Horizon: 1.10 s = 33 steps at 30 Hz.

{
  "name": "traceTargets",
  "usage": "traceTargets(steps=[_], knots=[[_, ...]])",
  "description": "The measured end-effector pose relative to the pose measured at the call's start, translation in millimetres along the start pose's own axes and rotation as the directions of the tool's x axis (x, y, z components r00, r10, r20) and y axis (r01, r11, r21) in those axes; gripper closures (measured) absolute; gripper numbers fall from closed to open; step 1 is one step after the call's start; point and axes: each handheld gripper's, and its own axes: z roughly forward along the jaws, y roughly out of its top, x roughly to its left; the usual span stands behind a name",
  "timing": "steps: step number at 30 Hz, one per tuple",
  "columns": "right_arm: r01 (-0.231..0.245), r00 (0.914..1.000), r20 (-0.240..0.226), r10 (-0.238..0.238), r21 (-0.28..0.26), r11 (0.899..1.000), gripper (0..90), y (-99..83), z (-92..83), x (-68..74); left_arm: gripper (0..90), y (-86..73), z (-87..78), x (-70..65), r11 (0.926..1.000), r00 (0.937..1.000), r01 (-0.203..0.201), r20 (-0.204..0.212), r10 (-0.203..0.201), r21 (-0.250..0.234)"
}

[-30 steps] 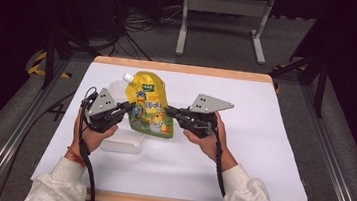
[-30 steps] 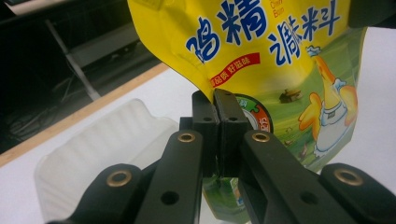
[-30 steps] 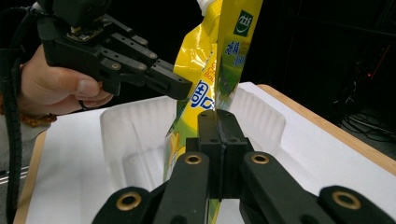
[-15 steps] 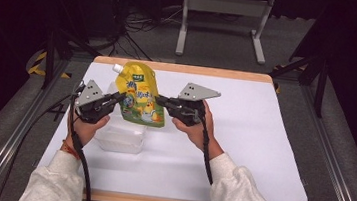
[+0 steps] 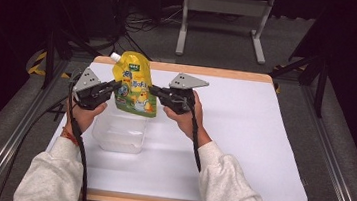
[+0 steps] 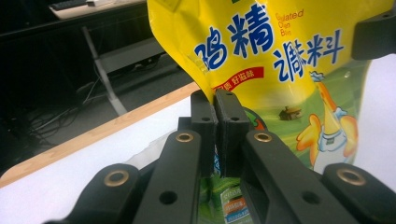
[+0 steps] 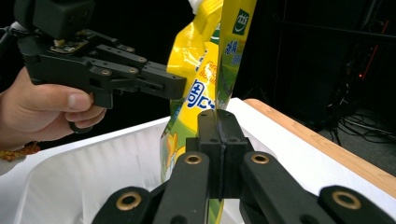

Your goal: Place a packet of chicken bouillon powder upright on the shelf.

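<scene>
Here, a yellow spouted pouch (image 5: 134, 85) hangs upright between two hand-held grippers, above the far edge of a clear plastic container (image 5: 119, 133) that sits on the white-covered table (image 5: 243, 137). The left gripper (image 5: 112, 86) pinches the pouch's left side seam, its jaws pressed together on the film, as the left gripper view shows at close range with the pouch (image 6: 280, 70) rising beyond them. The right gripper (image 5: 154, 91) clamps the opposite seam in the same way; in the right gripper view its closed jaws grip the pouch (image 7: 205, 93) edge-on, with the left gripper (image 7: 177, 88) reaching in from the other side and the container (image 7: 93, 177) open directly beneath.

The relation that matters is vertical. The pouch's long axis runs straight up and down, white cap at the top and tilted toward the left, base pointing down, and the container lies below and slightly toward the person. The two hands sit level with each other and at equal reach, one on each seam, so neither is nearer the container. The likely next step is a joint lowering, drawn a little toward the person, that brings the base inside the rim. An uneven drop by one hand would probably swing the base against the container's wall.
</scene>
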Motion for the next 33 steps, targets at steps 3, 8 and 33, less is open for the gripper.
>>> traceTargets(steps=[3, 8, 33], knots=[[-0.003, 1.0, 0.001, 0.003, -0.004, 1.0, 90.0, -3.0, 6.6, -0.2, 86.5, -3.4, 1.3, 4.8, 0.9999, 0.9999, 0.01, 0.0, -0.01, -0.002], [-0.026, 0.9997, -0.002, 0.026, -0.019, 0.999, 90.0, -10.1, 13.0, -1.8, 86.4, -5.5, 0.6, 5.9, 1.0, 1.0, 0.002, 0.0, -0.002, -0.005], [0.03, 0.9991, -0.032, -0.029, 0.032, 0.999, 90.0, -32.1, 24.0, 20.7, 84.5, -32.4, -15.2, 4.7, 0.9977, 0.9991, -0.035, 0.027, 0.033, 0.058]])
